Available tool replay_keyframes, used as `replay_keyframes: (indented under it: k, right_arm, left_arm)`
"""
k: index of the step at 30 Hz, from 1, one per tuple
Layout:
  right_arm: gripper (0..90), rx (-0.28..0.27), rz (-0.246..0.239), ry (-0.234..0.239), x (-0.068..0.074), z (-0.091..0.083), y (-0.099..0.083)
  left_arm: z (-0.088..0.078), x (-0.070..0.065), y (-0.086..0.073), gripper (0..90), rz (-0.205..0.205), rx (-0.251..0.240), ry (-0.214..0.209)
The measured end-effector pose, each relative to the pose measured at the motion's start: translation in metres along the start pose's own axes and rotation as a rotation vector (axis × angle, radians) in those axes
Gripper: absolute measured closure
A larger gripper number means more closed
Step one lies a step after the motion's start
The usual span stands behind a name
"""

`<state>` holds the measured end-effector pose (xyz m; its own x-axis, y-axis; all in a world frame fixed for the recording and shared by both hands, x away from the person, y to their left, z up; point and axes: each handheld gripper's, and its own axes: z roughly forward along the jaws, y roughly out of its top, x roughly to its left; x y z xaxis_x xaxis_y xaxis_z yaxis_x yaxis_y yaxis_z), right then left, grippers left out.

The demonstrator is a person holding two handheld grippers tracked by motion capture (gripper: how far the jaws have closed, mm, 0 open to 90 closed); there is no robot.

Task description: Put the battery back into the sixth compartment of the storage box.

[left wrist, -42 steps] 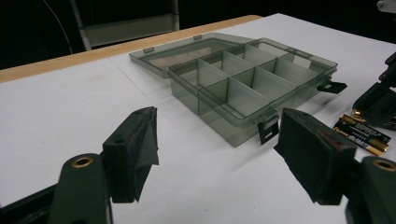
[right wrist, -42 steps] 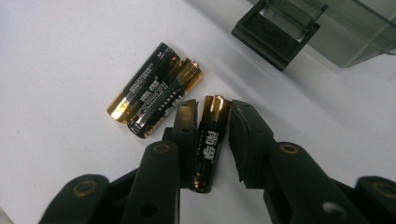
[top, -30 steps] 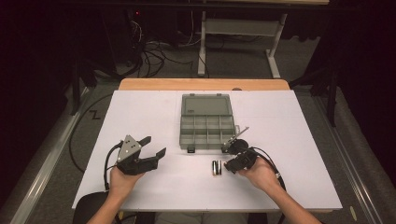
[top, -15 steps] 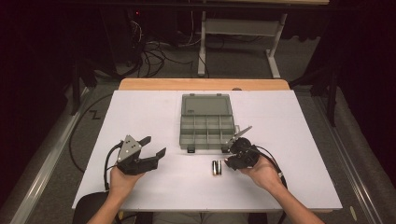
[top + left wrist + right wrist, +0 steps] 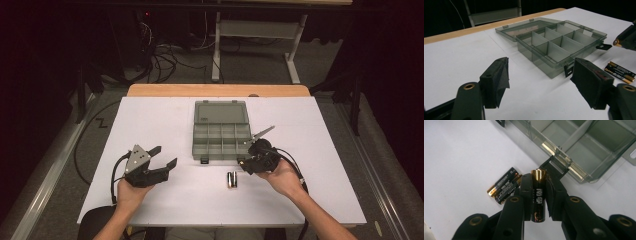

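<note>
A black battery (image 5: 538,197) with a gold cap is clamped between the right gripper (image 5: 538,185) jaws, held just off the white table (image 5: 165,125) near the organizer box (image 5: 221,131) front corner. Two matching batteries (image 5: 232,179) are left lying side by side nearby. The left gripper (image 5: 541,80) is kept wide open, nothing in it.

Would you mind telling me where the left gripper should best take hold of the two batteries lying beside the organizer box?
Grip one battery across its round middle, coming from above: they lie flat, side by side and touching, so only the outer flanks are free.
</note>
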<state>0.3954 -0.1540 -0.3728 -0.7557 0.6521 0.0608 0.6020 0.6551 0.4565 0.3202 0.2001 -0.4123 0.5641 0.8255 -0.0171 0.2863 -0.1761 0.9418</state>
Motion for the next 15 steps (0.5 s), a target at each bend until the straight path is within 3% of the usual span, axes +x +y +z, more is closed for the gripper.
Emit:
replay_keyframes:
  k: [15]
  right_arm:
    - [79.0,-0.042,-0.042,0.005,-0.002,-0.011,0.022]
  left_arm:
    - [-0.001,0.003,-0.001,29.8,-0.025,-0.003,0.011]
